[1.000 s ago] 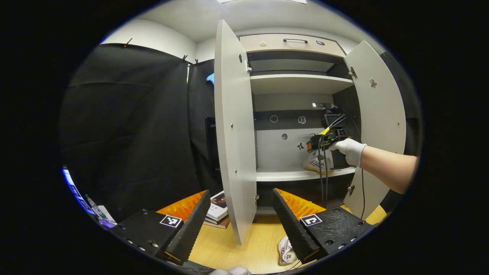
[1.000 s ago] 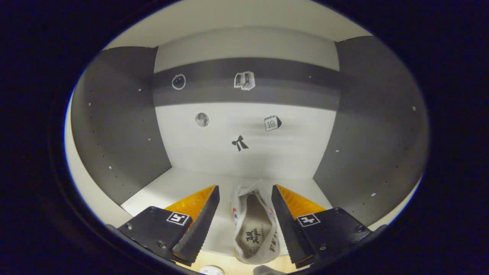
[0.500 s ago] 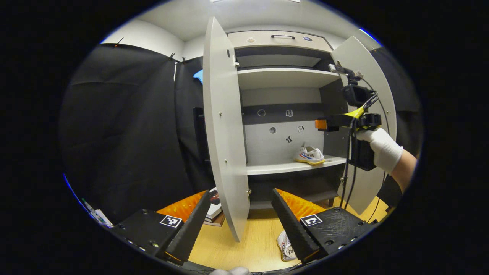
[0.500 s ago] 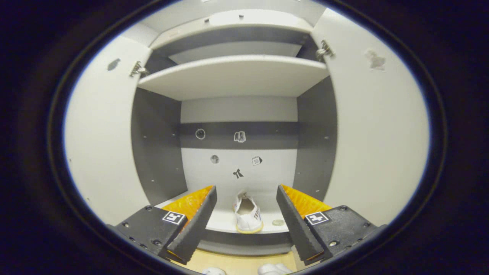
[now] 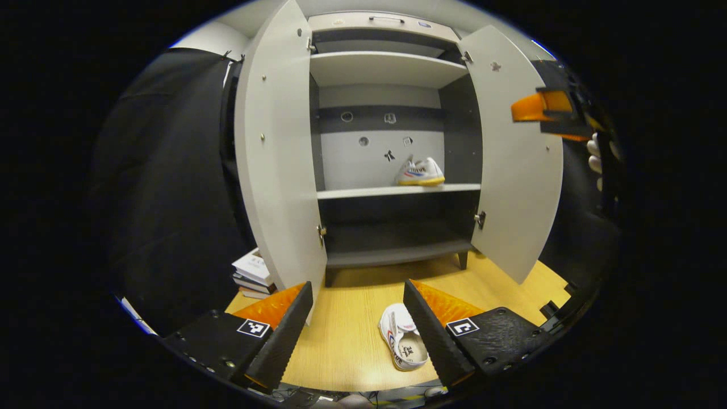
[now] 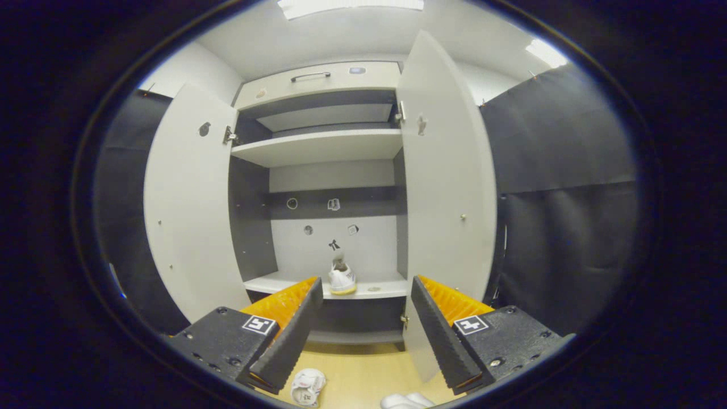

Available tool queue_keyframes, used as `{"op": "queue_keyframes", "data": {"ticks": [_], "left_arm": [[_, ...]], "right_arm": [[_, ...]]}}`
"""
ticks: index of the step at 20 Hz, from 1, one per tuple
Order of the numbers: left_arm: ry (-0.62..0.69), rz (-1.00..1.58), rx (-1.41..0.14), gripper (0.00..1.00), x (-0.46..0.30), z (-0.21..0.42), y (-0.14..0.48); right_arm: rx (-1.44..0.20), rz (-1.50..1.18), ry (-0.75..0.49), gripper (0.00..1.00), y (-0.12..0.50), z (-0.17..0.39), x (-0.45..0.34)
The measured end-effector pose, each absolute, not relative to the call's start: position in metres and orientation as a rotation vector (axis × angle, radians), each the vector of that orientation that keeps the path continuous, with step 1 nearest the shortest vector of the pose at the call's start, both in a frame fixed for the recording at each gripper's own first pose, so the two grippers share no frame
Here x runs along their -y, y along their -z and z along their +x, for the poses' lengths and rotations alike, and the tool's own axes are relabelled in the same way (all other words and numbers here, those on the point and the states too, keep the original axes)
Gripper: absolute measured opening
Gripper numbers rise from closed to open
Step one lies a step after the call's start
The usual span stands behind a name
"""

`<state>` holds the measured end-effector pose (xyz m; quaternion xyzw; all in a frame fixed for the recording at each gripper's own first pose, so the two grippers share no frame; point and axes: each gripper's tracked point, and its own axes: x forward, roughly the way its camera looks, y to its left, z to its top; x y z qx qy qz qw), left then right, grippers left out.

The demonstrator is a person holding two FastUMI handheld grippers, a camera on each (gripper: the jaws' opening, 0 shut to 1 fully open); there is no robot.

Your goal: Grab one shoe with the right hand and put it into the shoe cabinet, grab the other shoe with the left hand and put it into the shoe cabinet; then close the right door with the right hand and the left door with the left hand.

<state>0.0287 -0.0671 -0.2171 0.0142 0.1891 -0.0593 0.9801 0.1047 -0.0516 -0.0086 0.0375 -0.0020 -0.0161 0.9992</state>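
Shoes are held by neither claw: the left gripper (image 5: 358,335) is spread wide and empty above the second shoe (image 5: 403,343) lying on the wooden floor (image 5: 346,341). The right gripper (image 6: 363,332) is likewise gaping, touching nothing. One shoe (image 6: 342,279) is seen on the shoe cabinet's (image 6: 318,147) middle shelf, between both open doors.

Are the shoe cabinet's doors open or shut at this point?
Open. The left door and the right door both swing outward, exposing the shelf with one shoe on it.
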Motion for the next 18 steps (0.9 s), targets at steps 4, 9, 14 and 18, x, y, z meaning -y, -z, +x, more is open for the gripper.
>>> {"op": "queue_keyframes", "data": {"ticks": [4, 9, 14, 18], "left_arm": [[0.178, 0.064, -0.5, 0.97, 0.092, 0.019, 0.29], [0.181, 0.098, -0.636, 0.97, 0.104, 0.022, 0.377], [0.188, 0.13, -0.68, 0.97, 0.113, 0.045, 0.422], [0.183, 0.137, -0.673, 0.96, 0.121, 0.079, 0.441]], "right_arm": [[-0.046, 0.068, 0.073, 0.99, 0.03, 0.063, 0.07], [-0.129, 0.034, 0.112, 0.99, 0.051, 0.025, 0.088], [-0.169, 0.011, 0.144, 0.99, 0.066, 0.021, 0.101], [-0.21, -0.006, 0.136, 0.99, 0.078, 0.027, 0.105]]}}
